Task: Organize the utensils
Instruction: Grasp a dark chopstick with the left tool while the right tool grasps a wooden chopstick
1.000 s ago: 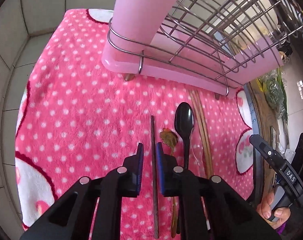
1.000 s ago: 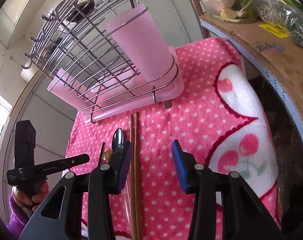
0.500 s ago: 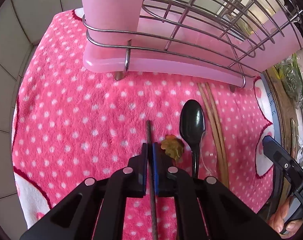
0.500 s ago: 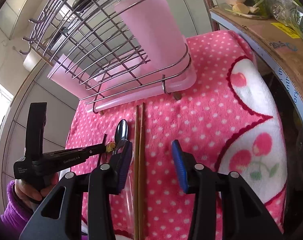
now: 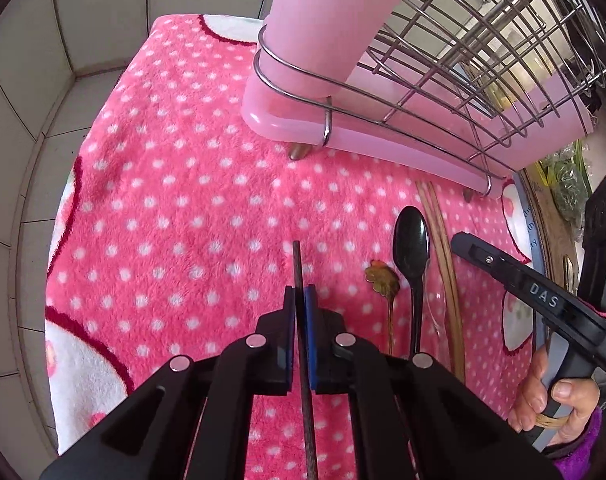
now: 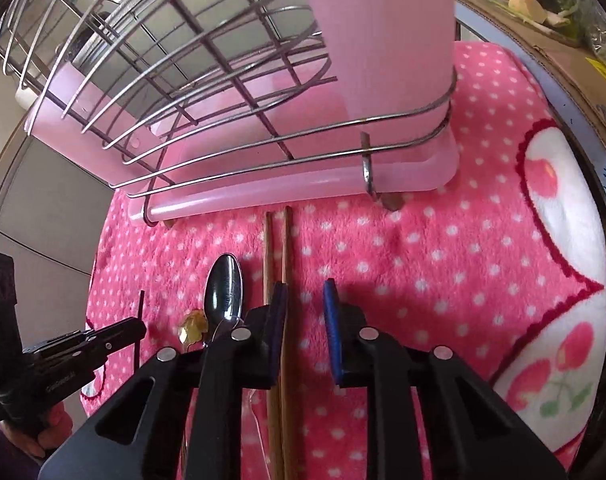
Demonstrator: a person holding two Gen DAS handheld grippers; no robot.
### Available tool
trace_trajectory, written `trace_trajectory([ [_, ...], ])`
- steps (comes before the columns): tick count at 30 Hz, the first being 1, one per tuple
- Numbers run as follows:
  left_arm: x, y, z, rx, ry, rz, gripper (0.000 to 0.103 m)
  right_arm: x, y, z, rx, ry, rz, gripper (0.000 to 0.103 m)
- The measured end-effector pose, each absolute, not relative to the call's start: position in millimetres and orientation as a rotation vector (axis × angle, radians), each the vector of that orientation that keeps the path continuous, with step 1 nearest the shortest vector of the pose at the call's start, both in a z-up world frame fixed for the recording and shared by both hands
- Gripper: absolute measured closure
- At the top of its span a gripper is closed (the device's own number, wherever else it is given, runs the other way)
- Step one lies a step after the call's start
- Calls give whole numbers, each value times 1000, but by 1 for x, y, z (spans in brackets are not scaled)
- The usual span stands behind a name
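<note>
Two grippers low over the towel (image 5: 191,200): left gripper (image 5: 299,304) pinches a dark chopstick (image 5: 299,268); right gripper (image 6: 305,304) gapes astride wooden chopsticks (image 6: 277,240).

"DAS" on the right gripper (image 5: 543,300)

My right gripper (image 6: 305,312) stood open over the wooden chopsticks (image 6: 277,248), near the towel's (image 6: 443,240) rack-side edge.

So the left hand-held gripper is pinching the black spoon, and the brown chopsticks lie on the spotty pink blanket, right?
Not the spoon. The left wrist view shows the left hand-held gripper shut on the thin dark stick; the black spoon lies free beside it. The brown chopsticks do lie on the blanket.
</note>
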State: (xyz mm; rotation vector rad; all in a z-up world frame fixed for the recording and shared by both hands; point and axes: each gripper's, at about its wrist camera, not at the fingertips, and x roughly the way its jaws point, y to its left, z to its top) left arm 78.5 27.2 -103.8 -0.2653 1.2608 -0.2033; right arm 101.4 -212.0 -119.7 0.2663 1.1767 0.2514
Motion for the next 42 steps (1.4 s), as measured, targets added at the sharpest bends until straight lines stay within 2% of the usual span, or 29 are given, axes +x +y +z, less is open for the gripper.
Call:
trace_trajectory([
  [10, 85, 30, -117, -275, 1296, -225, 99, 111, -191, -123, 174, 1197, 218, 86],
  [14, 89, 25, -120, -268, 1305, -228, 99, 107, -191, -120, 180, 1185, 211, 97],
  [26, 116, 16, -120, -240, 1388, -244, 97, 75, -256, -116, 291, 1211, 151, 97],
  [32, 121, 14, -120, -223, 1403, -232, 96, 81, -249, -125, 257, 1234, 165, 95],
  [42, 105, 15, -116, -232, 1332, -223, 99, 65, -266, -116, 336, 1102, 187, 97],
])
